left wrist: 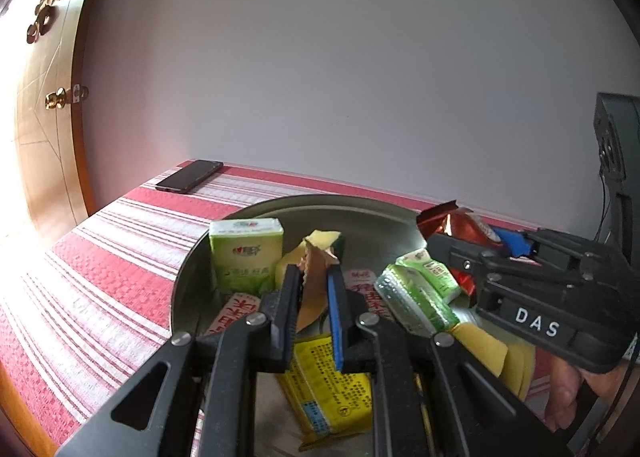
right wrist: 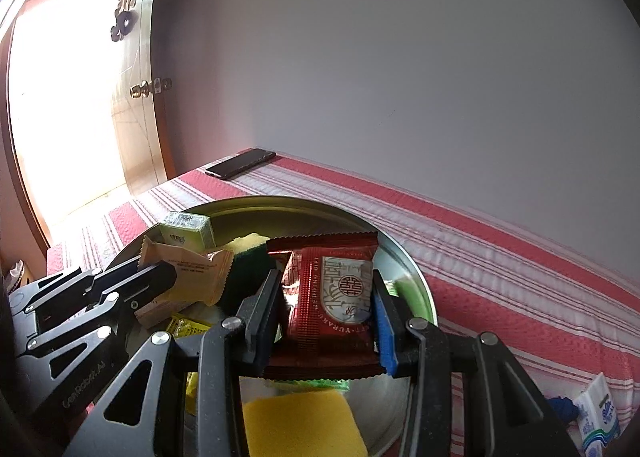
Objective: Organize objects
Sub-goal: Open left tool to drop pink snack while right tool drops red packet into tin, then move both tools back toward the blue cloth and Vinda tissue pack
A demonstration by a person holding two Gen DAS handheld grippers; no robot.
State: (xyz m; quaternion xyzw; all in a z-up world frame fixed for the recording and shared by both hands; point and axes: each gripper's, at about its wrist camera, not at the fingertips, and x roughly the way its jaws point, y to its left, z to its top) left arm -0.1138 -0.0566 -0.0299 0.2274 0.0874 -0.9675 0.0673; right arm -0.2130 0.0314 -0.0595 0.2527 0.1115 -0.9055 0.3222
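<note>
A round metal basin [left wrist: 320, 205] [right wrist: 416, 277] sits on a red-and-white striped cloth and holds several packets. My left gripper [left wrist: 314, 277] is shut on a tan snack packet [left wrist: 316, 281] [right wrist: 188, 273] above the basin. My right gripper [right wrist: 326, 297] is shut on a red foil packet [right wrist: 332, 297] [left wrist: 460, 225] above the basin's right side. Inside the basin lie green tissue packs [left wrist: 244, 253] [left wrist: 416, 297], a yellow packet [left wrist: 332, 381] and yellow sponges [right wrist: 300, 425].
A black phone [left wrist: 190, 176] [right wrist: 242, 163] lies at the table's far corner by the wall. A wooden door [left wrist: 44, 97] stands to the left. A white-and-blue tissue pack [right wrist: 598, 417] lies on the cloth at the right. A dark device [left wrist: 616, 145] stands at the far right.
</note>
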